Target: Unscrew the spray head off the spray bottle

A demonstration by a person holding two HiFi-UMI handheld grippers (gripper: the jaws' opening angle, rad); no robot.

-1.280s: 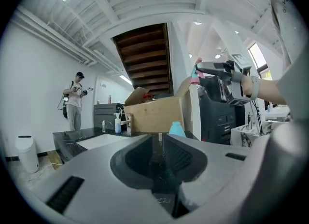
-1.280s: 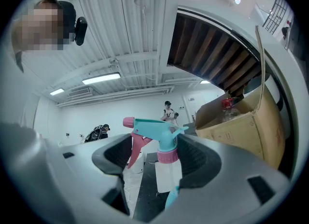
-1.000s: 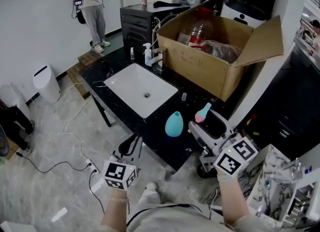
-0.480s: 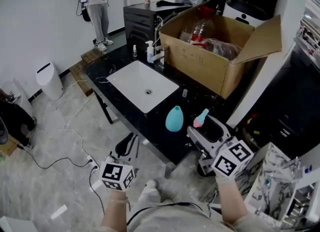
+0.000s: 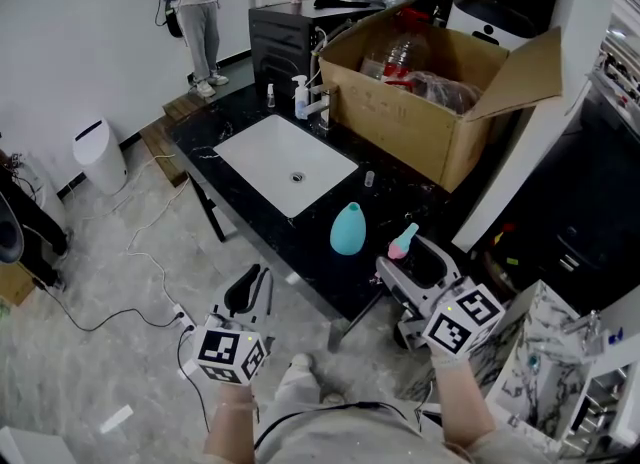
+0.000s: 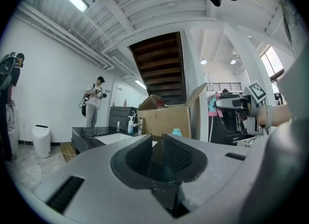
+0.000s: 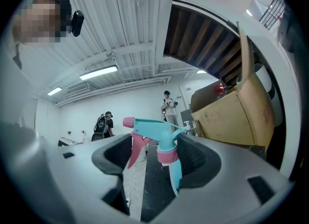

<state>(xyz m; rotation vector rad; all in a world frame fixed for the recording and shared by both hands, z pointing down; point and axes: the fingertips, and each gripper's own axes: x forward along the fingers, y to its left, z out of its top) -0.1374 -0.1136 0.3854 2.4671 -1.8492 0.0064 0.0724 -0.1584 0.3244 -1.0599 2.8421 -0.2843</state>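
Head view: A black marble counter (image 5: 395, 197) with a white rectangular sink (image 5: 285, 162) is running from 11 o'clock toward the centre. A teal teardrop-shaped plastic spray bottle (image 5: 347, 229) is standing upright on the counter just below the centre, its neck bare. Just beside it, at 4 o'clock, the teal spray head with a pink nozzle and pink collar (image 5: 403, 240) is sitting off the bottle, raised between the jaws of the right gripper (image 5: 410, 257). The left gripper (image 5: 252, 287) is hovering at 7 o'clock over the grey floor, apart from the counter edge. An open brown cardboard box (image 5: 420, 122) is resting on the counter at 1 o'clock.

Left gripper view: The left gripper (image 6: 154, 150) is showing its jaws drawn nearly together, with only a narrow slit between them and nothing in it. The bottle's top (image 6: 176, 132) is peeking out at centre, in front of the box (image 6: 166, 121).

Right gripper view: The right gripper (image 7: 157, 158) is clamping the spray head (image 7: 159, 141) with jaws set wide. The head is standing upright between the pads, nozzle pointing toward 9 o'clock, its short teal tube hanging toward 6 o'clock. The box (image 7: 236, 117) is showing at 3 o'clock.
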